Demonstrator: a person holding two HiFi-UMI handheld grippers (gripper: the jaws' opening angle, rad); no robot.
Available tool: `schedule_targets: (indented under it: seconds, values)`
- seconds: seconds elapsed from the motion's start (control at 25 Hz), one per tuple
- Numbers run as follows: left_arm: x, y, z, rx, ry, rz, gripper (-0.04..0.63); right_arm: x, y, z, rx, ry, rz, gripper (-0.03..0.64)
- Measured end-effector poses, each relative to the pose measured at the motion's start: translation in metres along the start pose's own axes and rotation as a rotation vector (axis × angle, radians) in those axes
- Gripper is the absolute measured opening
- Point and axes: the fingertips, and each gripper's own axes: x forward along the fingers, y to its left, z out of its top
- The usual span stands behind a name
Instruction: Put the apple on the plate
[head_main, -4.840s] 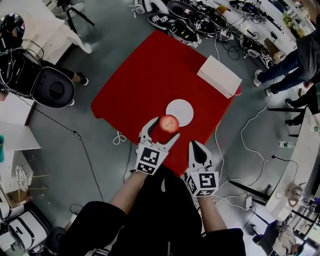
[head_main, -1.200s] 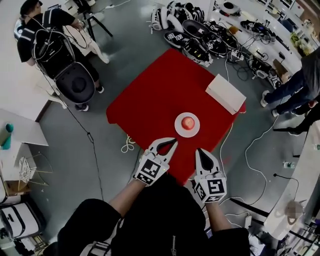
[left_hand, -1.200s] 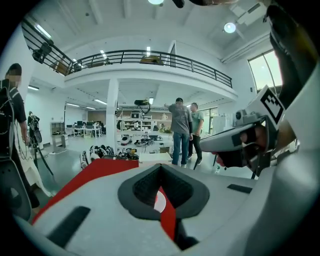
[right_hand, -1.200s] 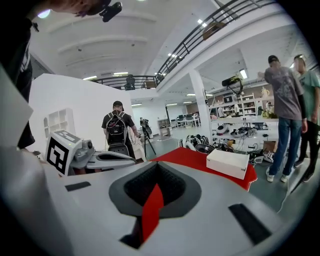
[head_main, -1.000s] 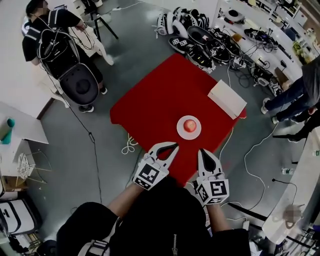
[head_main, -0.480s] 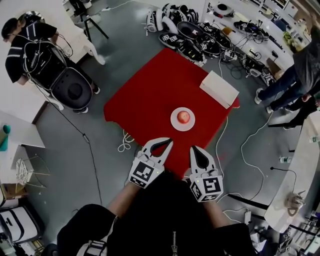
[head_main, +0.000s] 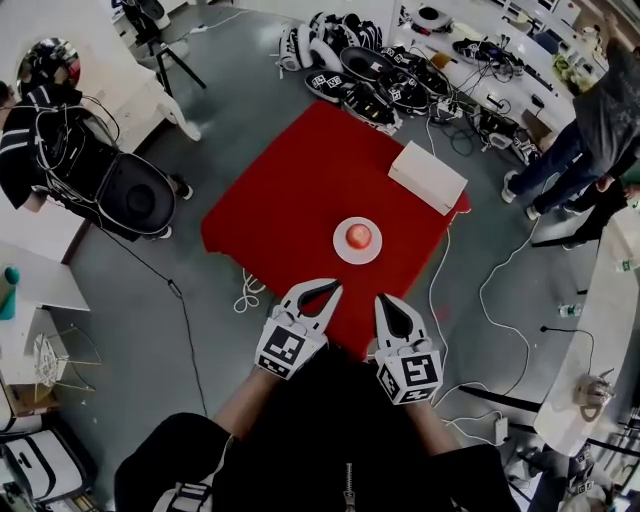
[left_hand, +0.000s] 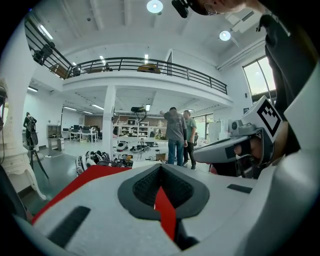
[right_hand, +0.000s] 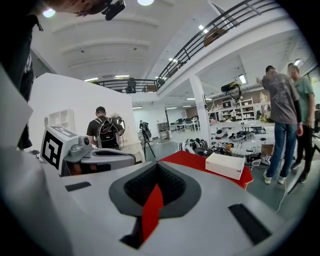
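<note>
The tablecloth (head_main: 280, 190) looks like matt red fabric, nothing fancy. On that cloth, the plate (head_main: 341, 251) is smooth and white and the apple (head_main: 358, 236) is slightly shiny. The left gripper (head_main: 336, 287) and right gripper (head_main: 380, 298) look like matt white plastic, with dark ribbed pads (left_hand: 142, 187).

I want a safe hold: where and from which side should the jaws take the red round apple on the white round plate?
Probably its widest middle, one jaw on each side, coming from above: the red round apple sits alone on the flat white round plate.
</note>
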Motion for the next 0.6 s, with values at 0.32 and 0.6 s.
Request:
schedule_targets:
  seconds: [0.32,0.6]
  values:
    - [0.005,0.007,-0.001,0.039,-0.005,-0.013,0.006,0.006,-0.002,0.001,-0.012,0.009,-0.004,0.008]
    - [0.008,0.011,-0.006,0.008,0.001,-0.022,0.006,0.014,-0.001,-0.002,-0.012,0.019,-0.01,0.008]
